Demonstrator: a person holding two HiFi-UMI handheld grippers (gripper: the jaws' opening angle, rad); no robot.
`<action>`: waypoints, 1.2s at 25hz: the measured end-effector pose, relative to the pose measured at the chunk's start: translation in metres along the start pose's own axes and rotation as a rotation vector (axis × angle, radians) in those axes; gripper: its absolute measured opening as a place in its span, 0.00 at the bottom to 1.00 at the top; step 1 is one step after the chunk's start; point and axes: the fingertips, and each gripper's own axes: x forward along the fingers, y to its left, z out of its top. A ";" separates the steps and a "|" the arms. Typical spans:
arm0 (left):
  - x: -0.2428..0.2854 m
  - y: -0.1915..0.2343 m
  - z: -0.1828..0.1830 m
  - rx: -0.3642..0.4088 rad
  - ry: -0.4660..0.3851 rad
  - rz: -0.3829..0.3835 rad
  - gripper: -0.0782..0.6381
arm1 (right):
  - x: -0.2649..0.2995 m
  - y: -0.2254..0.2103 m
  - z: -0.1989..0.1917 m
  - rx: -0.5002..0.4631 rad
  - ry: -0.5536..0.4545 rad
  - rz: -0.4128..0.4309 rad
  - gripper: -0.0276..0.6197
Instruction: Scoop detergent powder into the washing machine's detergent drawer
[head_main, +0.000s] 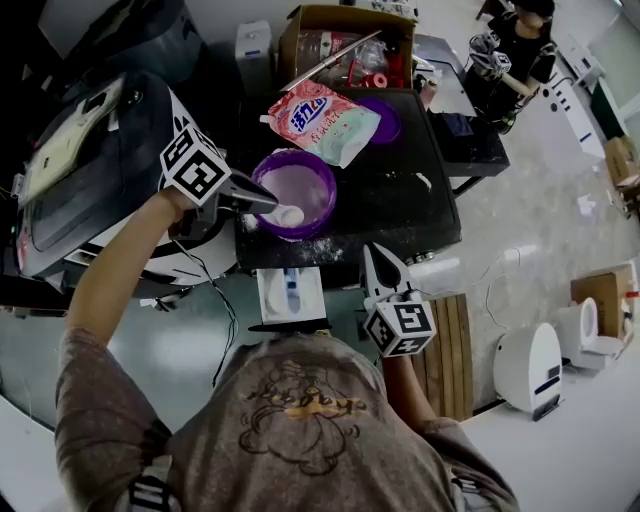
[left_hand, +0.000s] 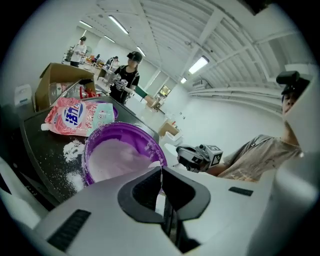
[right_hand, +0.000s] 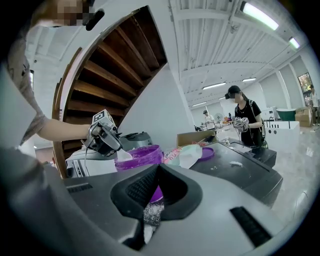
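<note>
A purple bowl (head_main: 300, 182) holding white detergent powder stands on the black machine top (head_main: 400, 200). Behind it lies a pink detergent bag (head_main: 322, 120). My left gripper (head_main: 270, 203) is shut on the handle of a white scoop (head_main: 289, 215), which sits at the bowl's near rim. In the left gripper view the bowl (left_hand: 117, 155) lies just beyond the shut jaws. The detergent drawer (head_main: 290, 293) stands pulled out below the machine's front edge. My right gripper (head_main: 381, 266) hangs shut and empty to the right of the drawer, and it sees the bowl (right_hand: 140, 155) and the left gripper (right_hand: 102, 137).
Spilled powder (head_main: 300, 247) dusts the black top near the bowl. A purple lid (head_main: 385, 118) and a cardboard box (head_main: 345, 45) sit at the back. Another machine (head_main: 70, 170) stands to the left. A person (head_main: 515, 50) stands at far right.
</note>
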 end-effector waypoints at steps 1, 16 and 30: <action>-0.002 0.001 0.001 -0.026 -0.027 -0.010 0.14 | 0.001 0.001 0.000 -0.003 0.002 0.004 0.03; -0.027 0.007 0.007 -0.117 -0.307 0.024 0.14 | 0.008 0.015 0.002 -0.039 0.026 0.062 0.03; -0.047 -0.025 -0.011 -0.491 -0.589 -0.072 0.14 | 0.009 0.034 0.002 -0.063 0.042 0.136 0.03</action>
